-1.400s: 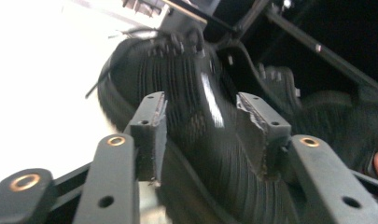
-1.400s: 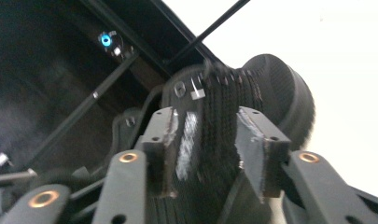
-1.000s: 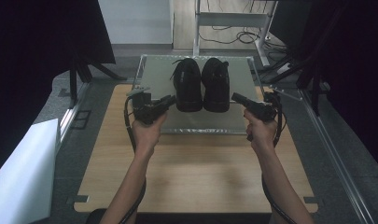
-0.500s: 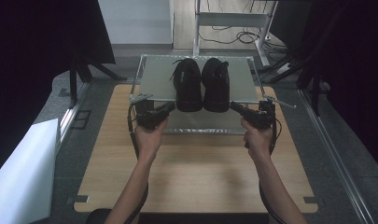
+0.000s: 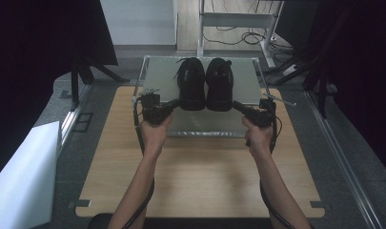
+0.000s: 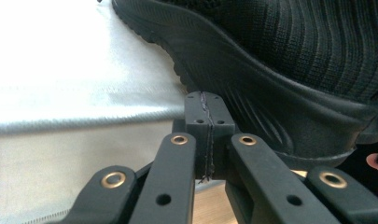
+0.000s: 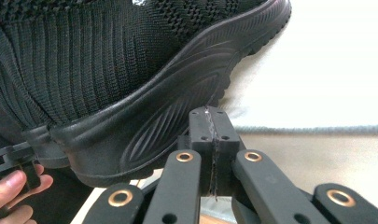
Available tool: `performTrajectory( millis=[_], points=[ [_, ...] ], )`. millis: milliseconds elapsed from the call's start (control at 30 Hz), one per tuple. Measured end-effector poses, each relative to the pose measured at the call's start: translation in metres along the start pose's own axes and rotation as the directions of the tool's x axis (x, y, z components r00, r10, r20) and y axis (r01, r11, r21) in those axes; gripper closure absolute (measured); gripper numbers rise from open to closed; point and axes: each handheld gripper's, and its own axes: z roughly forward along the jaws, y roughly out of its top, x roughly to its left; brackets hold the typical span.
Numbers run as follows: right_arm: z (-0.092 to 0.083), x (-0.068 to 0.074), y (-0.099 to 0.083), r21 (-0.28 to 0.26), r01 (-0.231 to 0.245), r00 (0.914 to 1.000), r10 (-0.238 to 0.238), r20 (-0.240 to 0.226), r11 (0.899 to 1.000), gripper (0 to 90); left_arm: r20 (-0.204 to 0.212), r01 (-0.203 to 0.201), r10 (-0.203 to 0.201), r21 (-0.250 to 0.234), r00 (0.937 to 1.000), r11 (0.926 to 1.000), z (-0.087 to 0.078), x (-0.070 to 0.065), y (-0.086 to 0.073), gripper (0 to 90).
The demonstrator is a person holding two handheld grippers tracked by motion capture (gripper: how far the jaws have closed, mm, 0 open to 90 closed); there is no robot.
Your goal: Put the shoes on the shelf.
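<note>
Shoes: left shoe and right shoe side by side on the grey tray, on the desk.
Left claw: closed, empty, at left shoe's heel.
Right claw: closed, empty, at right shoe's heel.
Progress: both claws are in place; shoes probably not yet moved.

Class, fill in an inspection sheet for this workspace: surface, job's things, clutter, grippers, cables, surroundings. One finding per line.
Surface: wooden table with a grey tray at its far end.
Job's things: left black shoe and right black shoe stand side by side on the tray, heels toward the person.
Clutter: nothing seen.
Grippers: left gripper and right gripper both shut, nothing between the jaws, tips at the shoes' heels; contact cannot be told.
Cables: a cable trails from the left gripper; loose cables lie on the floor beyond the table.
Surroundings: dark curtains, white board at left, metal frame behind.
</note>
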Motion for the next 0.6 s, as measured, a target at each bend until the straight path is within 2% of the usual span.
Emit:
performTrajectory(
  millis=[100, 133, 233, 300, 367, 600],
  points=[
    [0.004, 0.000, 0.003, 0.002, 0.000, 0.9999, 0.000, 0.015, 1.000, 90.0, -0.008, 0.003, -0.003, 0.004, 1.0000, 1.0000, 0.003, 0.000, 0.002, 89.7],
    [0.006, 0.000, 0.005, -0.001, -0.010, 0.9997, 0.010, 0.024, 1.000, 90.0, 0.005, 0.017, -0.017, 0.002, 0.9998, 0.9999, 0.004, 0.001, 0.005, 89.7],
    [0.006, -0.002, 0.008, -0.004, -0.025, 0.9996, 0.025, 0.011, 1.000, 90.0, 0.004, 0.013, -0.013, 0.000, 0.9999, 0.9999, 0.005, 0.000, 0.008, 89.7],
    [0.010, -0.001, 0.013, -0.005, -0.003, 0.9994, 0.003, 0.034, 1.000, 90.0, -0.011, 0.010, -0.010, 0.006, 0.9999, 0.9999, 0.008, -0.001, 0.012, 89.7],
    [0.013, -0.001, 0.015, 0.000, -0.007, 0.9990, 0.007, 0.045, 1.000, 90.0, -0.038, 0.004, -0.003, 0.021, 0.9993, 0.9998, 0.013, 0.000, 0.016, 89.7],
    [0.024, -0.006, 0.019, 0.005, -0.002, 0.9963, 0.002, 0.086, 1.000, 90.0, -0.058, 0.016, -0.014, 0.035, 0.9982, 0.9993, 0.024, 0.003, 0.021, 89.8]
  ],
)
